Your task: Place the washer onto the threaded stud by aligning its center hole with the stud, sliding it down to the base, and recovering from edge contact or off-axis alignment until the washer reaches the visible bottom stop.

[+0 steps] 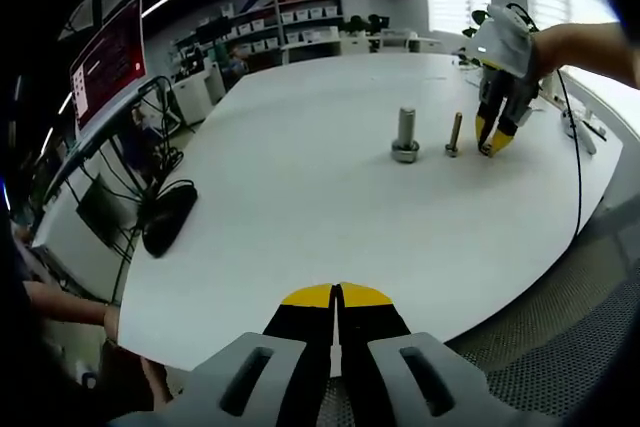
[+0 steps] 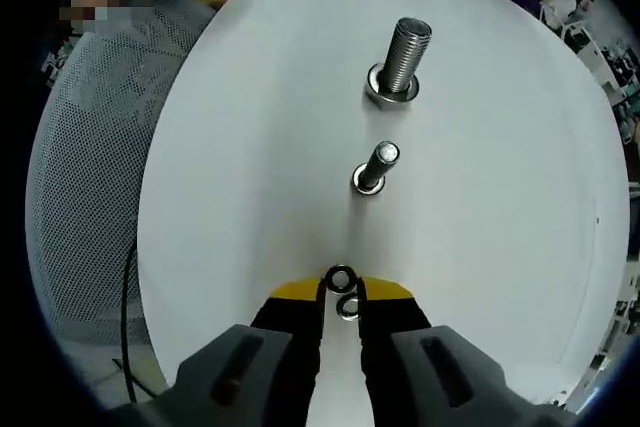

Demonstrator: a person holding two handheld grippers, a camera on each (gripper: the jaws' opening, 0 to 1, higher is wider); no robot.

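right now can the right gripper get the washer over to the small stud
Probably yes. The right gripper holds a washer at its fingers, and the small stud stands upright just ahead with bare table between. The large stud sits beyond it.

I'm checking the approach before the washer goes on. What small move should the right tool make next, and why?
Probably lift the right tool and carry it forward toward the smaller stud. It holds a washer at its tips, a second ring just below it, low near the white table and short of that stud. The larger stud stands farther off.
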